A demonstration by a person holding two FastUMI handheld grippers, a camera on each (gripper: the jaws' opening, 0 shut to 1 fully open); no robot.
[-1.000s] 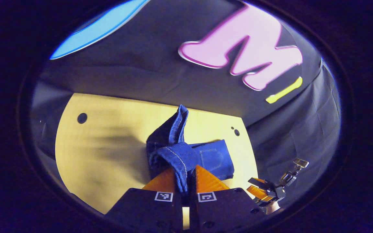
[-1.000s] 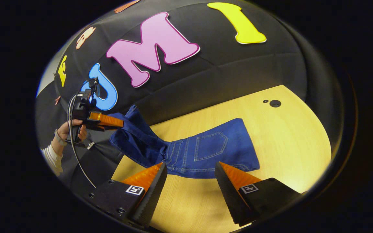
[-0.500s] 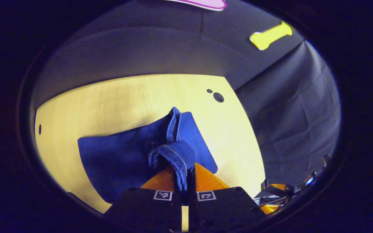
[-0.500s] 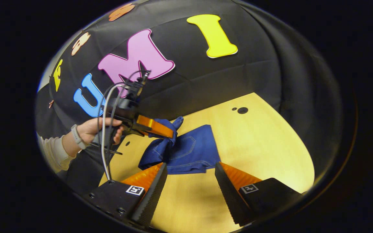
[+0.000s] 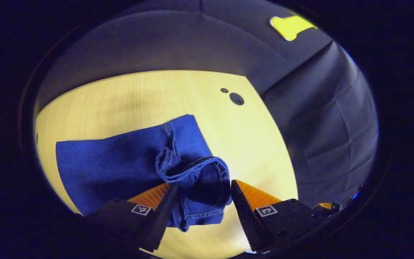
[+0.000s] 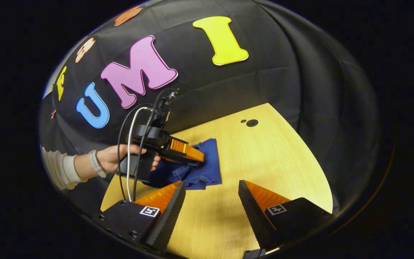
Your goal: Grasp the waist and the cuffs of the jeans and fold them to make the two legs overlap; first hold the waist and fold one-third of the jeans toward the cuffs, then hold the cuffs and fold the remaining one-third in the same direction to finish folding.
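In the left gripper view, the left gripper is now standing with its fingers spread apart, having let go of the cuffs it was pinching half a second ago; the cuffs are lying crumpled between and just ahead of its fingers on the folded jeans, which are resting on the table. In the right gripper view, the right gripper is hanging wide open over bare table as before, with the jeans ahead to its left under the left gripper, held by a hand.

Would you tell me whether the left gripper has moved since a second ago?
Yes. The left gripper moved right, from off the table edge to above the jeans.
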